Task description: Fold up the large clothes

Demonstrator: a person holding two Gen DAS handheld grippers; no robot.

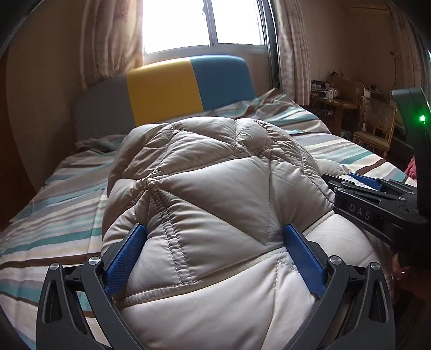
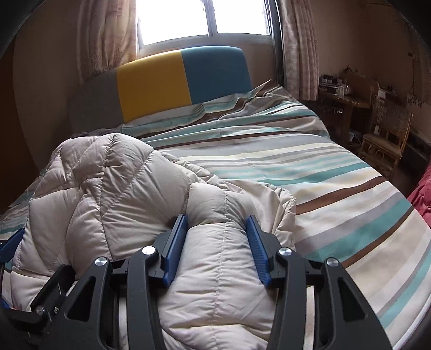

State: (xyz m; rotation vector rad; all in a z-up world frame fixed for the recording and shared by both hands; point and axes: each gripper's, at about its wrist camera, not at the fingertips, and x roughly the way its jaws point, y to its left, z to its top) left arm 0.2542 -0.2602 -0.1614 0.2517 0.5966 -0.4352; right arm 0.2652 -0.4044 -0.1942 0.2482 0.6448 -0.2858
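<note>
The left hand-held gripper (image 1: pixel 214 250) has its blue pads (image 1: pixel 122 261) pressed into a thick bulge of the beige quilted down jacket (image 1: pixel 204 188), pinching a wide fold of padding that swells up between the jaws. The right hand-held gripper (image 2: pixel 216 247) straddles a narrower roll of the same jacket (image 2: pixel 113 199); its pads (image 2: pixel 175 242) lie against the fabric on both sides, but whether they are squeezing it or just bracketing it I cannot tell. In the left wrist view the right hand-held gripper (image 1: pixel 374 193) shows at the right edge, just beside the jacket, so both grips sit close together on one end of the garment.

Judging by this, the two grips hold one edge of the bulky jacket so it can be carried over the rest as a fold; the padding is springy and would likely puff open without a deep bite.

The jacket is heaped on the near left part of the bed, on a striped duvet cover (image 2: pixel 309 167) in teal, brown, grey and cream. Beyond it stands a grey, yellow and blue headboard (image 2: pixel 167 83), below a bright window (image 2: pixel 199 18) with patterned curtains (image 1: pixel 113 37). A wicker chair (image 2: pixel 388 134) and a cluttered wooden desk (image 2: pixel 342 99) stand at the right.

No containers are visible close enough to tell their contents.
</note>
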